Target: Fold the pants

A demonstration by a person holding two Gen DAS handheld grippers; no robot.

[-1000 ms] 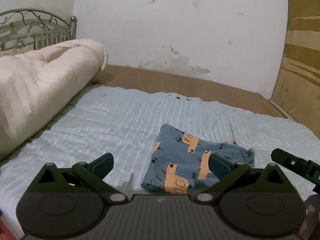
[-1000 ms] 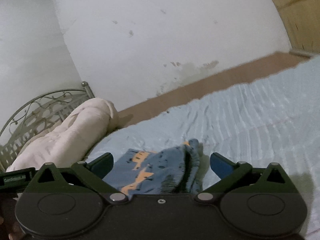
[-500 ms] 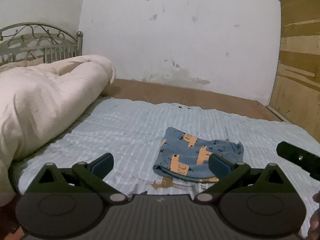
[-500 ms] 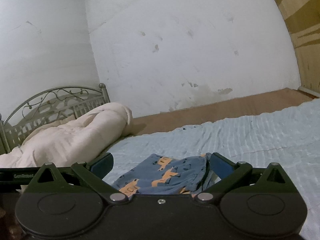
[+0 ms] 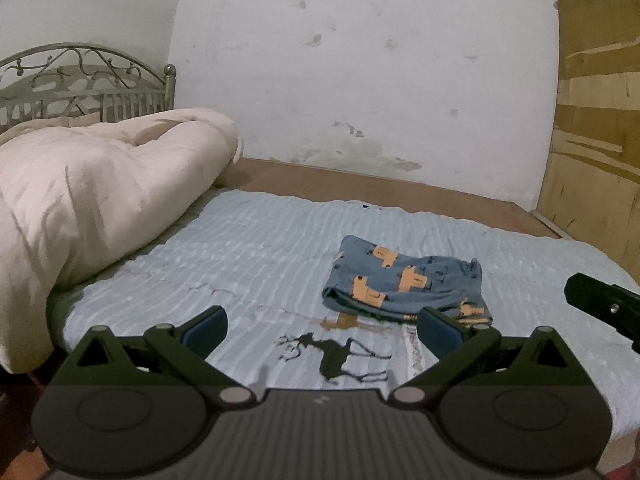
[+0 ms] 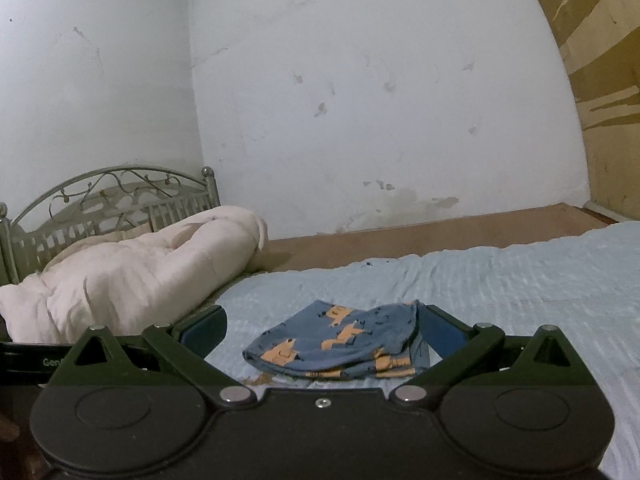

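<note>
The pale blue bedspread (image 5: 248,248) lay open and flat on every side of the folded pants (image 5: 404,286), the only low obstacle near its middle. To the left, a bulky cream comforter (image 5: 100,184) was heaped along the bed's edge, walling off that side, with a metal headboard (image 5: 84,80) behind it. Beyond the bedspread ran a bare brown strip (image 5: 360,186) up to the white wall (image 5: 360,60), and a wooden panel (image 5: 596,128) closed the right. The left gripper (image 5: 320,326) and right gripper (image 6: 320,328), both spread wide and holding nothing, hung over the near edge.
</note>
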